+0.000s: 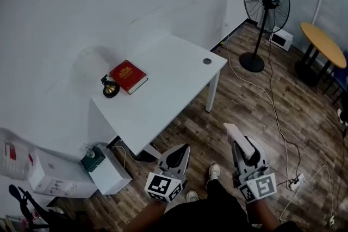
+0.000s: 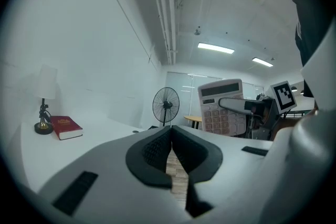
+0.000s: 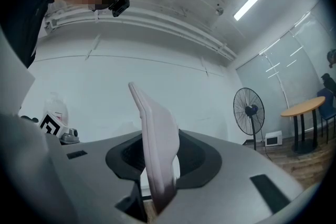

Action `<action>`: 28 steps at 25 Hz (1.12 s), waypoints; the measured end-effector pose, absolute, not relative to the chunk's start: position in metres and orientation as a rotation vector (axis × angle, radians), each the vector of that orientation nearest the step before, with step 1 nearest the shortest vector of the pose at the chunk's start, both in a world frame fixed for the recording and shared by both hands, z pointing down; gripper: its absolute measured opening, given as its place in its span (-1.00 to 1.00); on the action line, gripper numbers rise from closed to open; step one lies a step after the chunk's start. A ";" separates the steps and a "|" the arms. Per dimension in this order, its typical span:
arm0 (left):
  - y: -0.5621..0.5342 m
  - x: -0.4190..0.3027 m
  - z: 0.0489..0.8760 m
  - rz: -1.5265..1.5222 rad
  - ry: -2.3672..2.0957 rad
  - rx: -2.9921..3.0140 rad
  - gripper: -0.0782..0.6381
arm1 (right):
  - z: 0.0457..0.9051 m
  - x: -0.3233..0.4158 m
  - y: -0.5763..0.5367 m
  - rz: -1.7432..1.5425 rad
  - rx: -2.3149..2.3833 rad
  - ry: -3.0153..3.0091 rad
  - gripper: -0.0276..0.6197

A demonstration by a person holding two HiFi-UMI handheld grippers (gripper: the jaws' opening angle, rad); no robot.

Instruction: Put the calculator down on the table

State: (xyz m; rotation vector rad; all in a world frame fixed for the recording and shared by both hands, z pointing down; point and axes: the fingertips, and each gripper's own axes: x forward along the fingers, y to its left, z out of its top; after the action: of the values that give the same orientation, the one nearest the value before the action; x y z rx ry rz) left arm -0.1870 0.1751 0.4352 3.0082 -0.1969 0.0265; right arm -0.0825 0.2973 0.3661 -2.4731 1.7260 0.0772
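Note:
A pale pink calculator (image 1: 237,137) stands upright, edge-on, with my right gripper (image 1: 244,147) shut on it. In the right gripper view the calculator (image 3: 156,144) fills the gap between the dark pads. From the left gripper view its keys and display (image 2: 223,107) face left. My left gripper (image 1: 181,152) is shut and holds nothing, its pads (image 2: 157,150) meeting. Both grippers hang over the wooden floor, short of the near edge of the white table (image 1: 163,89).
On the table lie a red book (image 1: 129,76) and a small dark lamp (image 1: 110,87), with a cable grommet (image 1: 207,61) near its right end. A standing fan (image 1: 266,5), a round wooden table (image 1: 324,43), floor cables (image 1: 277,117) and white boxes (image 1: 109,171) surround it.

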 end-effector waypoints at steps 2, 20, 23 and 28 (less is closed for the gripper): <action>0.167 -0.176 0.437 0.039 -0.189 3.008 -0.73 | 0.368 -0.070 0.288 0.066 -2.468 1.719 -0.46; 0.104 -0.040 0.438 0.078 -0.300 2.987 -0.73 | 0.374 0.077 0.214 -0.002 -2.370 1.815 -0.46; 0.097 -0.019 0.441 0.087 -0.339 2.982 -0.73 | 0.384 0.098 0.203 -0.040 -2.344 1.847 -0.46; 0.086 0.007 0.448 0.134 -0.402 2.972 -0.73 | 0.386 0.132 0.188 -0.075 -2.286 1.856 -0.46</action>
State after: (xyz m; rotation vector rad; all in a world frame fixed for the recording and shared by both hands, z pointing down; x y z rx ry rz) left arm 0.0071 0.0865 0.4478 2.9718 -0.4021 0.1341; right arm 0.1321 0.1875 0.3858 -2.2856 1.8558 -0.0747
